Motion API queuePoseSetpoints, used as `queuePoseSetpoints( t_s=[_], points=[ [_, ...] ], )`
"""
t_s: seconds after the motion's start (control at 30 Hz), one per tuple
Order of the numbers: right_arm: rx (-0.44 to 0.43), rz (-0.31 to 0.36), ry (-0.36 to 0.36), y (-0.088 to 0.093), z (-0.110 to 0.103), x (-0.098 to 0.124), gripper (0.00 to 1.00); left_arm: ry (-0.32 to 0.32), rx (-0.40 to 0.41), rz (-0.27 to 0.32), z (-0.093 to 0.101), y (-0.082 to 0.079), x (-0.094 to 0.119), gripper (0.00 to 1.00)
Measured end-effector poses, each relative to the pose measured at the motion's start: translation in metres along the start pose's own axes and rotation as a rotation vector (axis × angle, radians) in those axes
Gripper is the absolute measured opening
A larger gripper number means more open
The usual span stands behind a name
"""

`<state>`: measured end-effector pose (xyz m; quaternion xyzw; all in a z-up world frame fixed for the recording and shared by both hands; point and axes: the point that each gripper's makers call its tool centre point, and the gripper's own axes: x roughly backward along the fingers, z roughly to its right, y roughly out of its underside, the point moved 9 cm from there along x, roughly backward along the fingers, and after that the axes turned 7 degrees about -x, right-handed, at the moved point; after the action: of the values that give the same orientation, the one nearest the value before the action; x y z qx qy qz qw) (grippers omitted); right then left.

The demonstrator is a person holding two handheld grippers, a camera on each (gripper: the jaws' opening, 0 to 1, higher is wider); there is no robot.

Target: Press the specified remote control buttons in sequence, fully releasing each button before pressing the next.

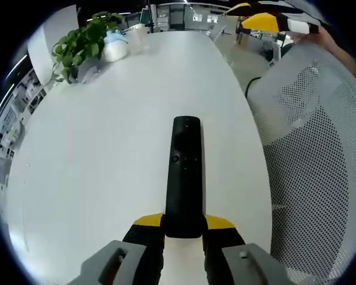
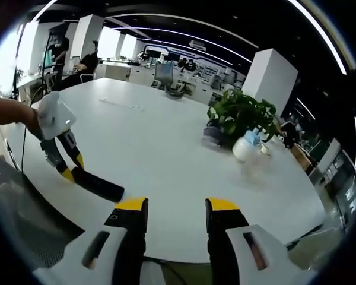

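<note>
Open-plan office, big white oval surface point(image 1: 107, 166), mesh chair point(image 1: 308, 148) just off its near edge. We have the remote point(image 1: 184, 178) clamped at its near end by the left gripper point(image 1: 184, 228) fingers; it points out over the surface close to that near edge. In the right gripper view the same remote point(image 2: 98, 184) sits low at the edge with the left gripper point(image 2: 65, 163) on it. Right gripper point(image 2: 177, 214) fingers are apart, holding nothing, well away from the remote.

Risks as we see them:
- grip is only on the remote's tail end, so a press further up could lever it down or twist it in the fingers
- remote is near the edge; a slip likely drops it toward the chair
- open right fingers are wide, so a press could hit two buttons or miss the release

Containers: plant point(image 2: 243, 116) in a pot, pot hidden by leaves; pale round vessel point(image 2: 244, 148) beside it near the far edge, contents not readable.
</note>
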<state>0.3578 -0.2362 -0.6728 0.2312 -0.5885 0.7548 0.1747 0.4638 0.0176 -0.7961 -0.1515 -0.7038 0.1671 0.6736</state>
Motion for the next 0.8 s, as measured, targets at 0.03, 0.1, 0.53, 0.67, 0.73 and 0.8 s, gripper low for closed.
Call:
queuePoseSetpoints(
  t_s=[0.03,0.1,0.53,0.67,0.73,0.8],
  points=[
    [0.002,-0.002,0.001,0.000,0.000,0.000,0.40,0.000,-0.001,-0.001,-0.001,0.000,0.000,0.24],
    [0.002,-0.004,0.001,0.000,0.000,0.000,0.40,0.001,-0.001,-0.001,-0.003,0.000,0.000,0.24],
    [0.005,-0.010,0.003,0.001,0.000,-0.001,0.40,-0.001,-0.002,-0.002,-0.009,-0.001,-0.001,0.24],
    [0.006,-0.012,0.002,0.001,0.000,-0.001,0.40,0.004,-0.004,-0.008,-0.012,-0.001,-0.001,0.24],
    [0.006,-0.012,0.003,0.001,0.000,-0.001,0.40,0.004,-0.005,-0.011,-0.013,-0.001,-0.001,0.24],
    [0.005,-0.012,0.005,0.001,0.000,-0.001,0.39,0.004,-0.006,-0.014,-0.014,-0.002,-0.001,0.24]
  ],
)
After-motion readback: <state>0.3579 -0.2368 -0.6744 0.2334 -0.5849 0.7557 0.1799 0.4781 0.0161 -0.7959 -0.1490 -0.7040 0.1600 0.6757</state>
